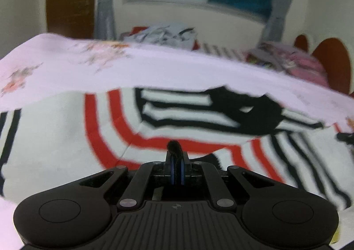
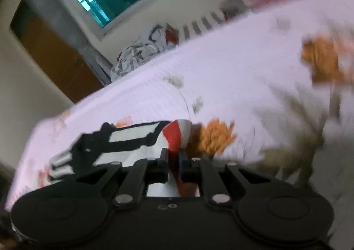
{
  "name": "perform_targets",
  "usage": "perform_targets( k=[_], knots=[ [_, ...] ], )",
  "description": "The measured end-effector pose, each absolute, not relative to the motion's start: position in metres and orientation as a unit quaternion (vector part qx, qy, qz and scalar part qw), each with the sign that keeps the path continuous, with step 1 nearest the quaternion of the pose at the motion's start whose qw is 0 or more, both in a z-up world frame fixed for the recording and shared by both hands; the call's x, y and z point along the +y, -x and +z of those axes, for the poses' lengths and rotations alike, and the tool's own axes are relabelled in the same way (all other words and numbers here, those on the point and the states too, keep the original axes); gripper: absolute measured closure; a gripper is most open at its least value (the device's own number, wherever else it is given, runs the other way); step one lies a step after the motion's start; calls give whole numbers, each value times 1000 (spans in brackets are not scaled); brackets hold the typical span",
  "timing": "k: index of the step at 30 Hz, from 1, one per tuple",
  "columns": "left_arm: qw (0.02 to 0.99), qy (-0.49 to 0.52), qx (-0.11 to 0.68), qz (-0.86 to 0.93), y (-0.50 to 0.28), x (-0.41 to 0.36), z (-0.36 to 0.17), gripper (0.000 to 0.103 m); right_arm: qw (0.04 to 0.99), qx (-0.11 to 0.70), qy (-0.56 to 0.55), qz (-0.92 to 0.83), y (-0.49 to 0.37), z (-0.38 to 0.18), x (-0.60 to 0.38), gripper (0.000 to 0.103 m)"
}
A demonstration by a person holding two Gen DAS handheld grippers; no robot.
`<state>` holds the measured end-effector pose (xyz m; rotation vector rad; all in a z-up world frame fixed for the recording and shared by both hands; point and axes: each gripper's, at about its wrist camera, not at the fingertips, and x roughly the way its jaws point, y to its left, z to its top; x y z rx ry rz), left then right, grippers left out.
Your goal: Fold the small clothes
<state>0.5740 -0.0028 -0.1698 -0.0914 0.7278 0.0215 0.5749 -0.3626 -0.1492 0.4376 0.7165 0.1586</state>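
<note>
A white knit garment with red and black stripes [image 1: 66, 139] lies on the pale floral bedsheet [image 1: 166, 68], pinched by the left gripper [image 1: 176, 157] and right gripper [image 2: 174, 157], both clamped on its fabric.

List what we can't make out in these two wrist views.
- Left wrist: striped garment type and full outline, blurred and cut by frame edges.
- Left wrist: left gripper fingertips, buried in fabric.
- Right wrist: what the right gripper pinches, motion-blurred.
- Both: far clothes pile, too small.

right tool [image 2: 174, 162]: clamped on striped garment [image 2: 124, 139] | garment on floral bedsheet [image 2: 243, 73] | view blurred
</note>
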Motion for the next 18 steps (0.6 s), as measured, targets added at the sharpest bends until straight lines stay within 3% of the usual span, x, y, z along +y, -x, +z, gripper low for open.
perform_targets(
  k=[5, 6, 7, 9, 14, 18],
  knots=[
    [929, 34, 368, 12, -580, -5, -174, 98, 910, 359, -202, 59, -576, -158, -362, 93],
    [927, 36, 373, 12, -582, -3, -172, 93, 911, 358, -197, 49, -575, -154, -361, 88],
    [925, 39, 377, 22, -581, -1, -167, 75, 917, 351, -187, 33, -571, -148, -361, 76],
    [935, 11, 349, 67, -569, -3, -155, 47, 929, 332, -162, 17, -562, -136, -356, 67],
    [942, 4, 336, -5, -579, -63, -145, 46, 929, 342, -89, 111, -564, -128, -304, 71],
    [927, -9, 367, -71, -610, -129, -158, 46, 921, 355, -43, 154, -575, -134, -264, 72]
  ],
)
